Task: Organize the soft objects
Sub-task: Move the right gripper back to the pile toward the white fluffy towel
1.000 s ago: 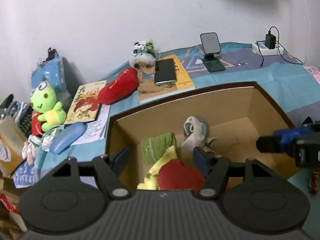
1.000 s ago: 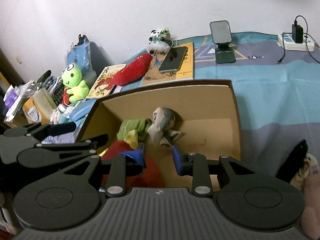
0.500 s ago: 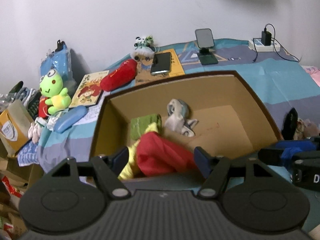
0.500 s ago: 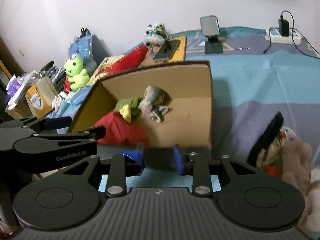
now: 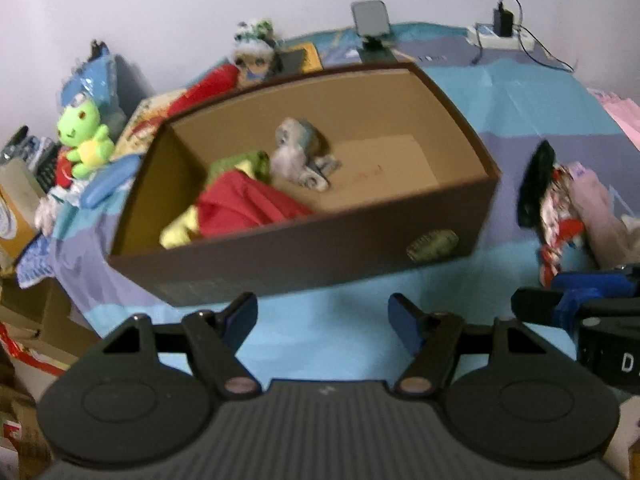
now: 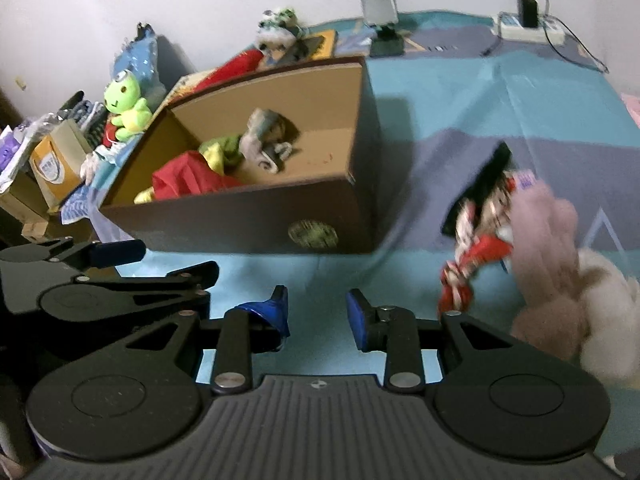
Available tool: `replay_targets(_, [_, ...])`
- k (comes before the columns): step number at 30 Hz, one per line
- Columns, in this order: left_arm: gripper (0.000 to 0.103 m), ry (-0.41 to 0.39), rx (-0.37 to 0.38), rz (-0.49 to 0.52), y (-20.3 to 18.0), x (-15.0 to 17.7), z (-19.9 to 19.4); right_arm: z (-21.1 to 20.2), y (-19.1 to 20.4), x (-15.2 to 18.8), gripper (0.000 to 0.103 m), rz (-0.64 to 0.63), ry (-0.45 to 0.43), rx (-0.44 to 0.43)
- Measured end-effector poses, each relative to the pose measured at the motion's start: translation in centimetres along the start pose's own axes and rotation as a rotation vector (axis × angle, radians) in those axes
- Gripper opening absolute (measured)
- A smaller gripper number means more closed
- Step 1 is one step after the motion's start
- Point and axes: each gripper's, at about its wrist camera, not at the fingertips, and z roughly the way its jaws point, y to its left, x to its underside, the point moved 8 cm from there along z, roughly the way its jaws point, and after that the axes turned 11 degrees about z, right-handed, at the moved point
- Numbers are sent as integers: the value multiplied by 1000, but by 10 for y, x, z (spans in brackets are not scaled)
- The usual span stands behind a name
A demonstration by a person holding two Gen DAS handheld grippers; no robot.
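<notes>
1. Left gripper (image 5: 322, 322) low over the light-blue bedspread (image 5: 520, 108) near the bed's front edge, jaws spread wide, nothing between them.
2. Right gripper (image 6: 316, 314) also above the bedspread near the front edge, jaws parted moderately, gripping nothing.
3. Brown cardboard box (image 5: 280, 256) open-topped on the bed, just beyond both grippers, a round gold label on its near wall.
4. Inside the box, toward its left end: red cloth (image 5: 248, 208) over a yellow piece (image 5: 180, 230), a green cloth (image 5: 236, 164) behind, and a grey-white soft bundle (image 5: 296, 156) near the middle of the box floor.
5. Outside the box, toward the bed's right edge: a pile of soft things (image 6: 520, 240) with a black piece, a red-and-white patterned one and a pale pink plush; blurred, so details unclear.
6. Green frog plush (image 5: 86, 136) at the bed's left edge, beside a blue pouch (image 5: 108, 182); red plush (image 5: 204, 88) and small panda toy (image 5: 254, 44) past the box's far wall.
7. Phone stand (image 5: 370, 24) and power strip with charger (image 5: 504, 32) along the bed's far edge by the wall.
</notes>
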Motion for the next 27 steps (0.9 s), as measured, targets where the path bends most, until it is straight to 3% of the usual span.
replay_targets(6, [71,4,126,86,-36,10,7,-9,-34,24,15,79,-21,121])
replay_targets(13, [71,-9,229,252,-69,6,17,-29,-79,45,17,320,-79,250])
replay_targets(17, [71,-32,284,324,-81,2,19,-42,-86,56,17,419,-126,279])
replay_targets(27, [71,-57,347,407,-113,-10,16,-56,-98,62,17,464,-175,312])
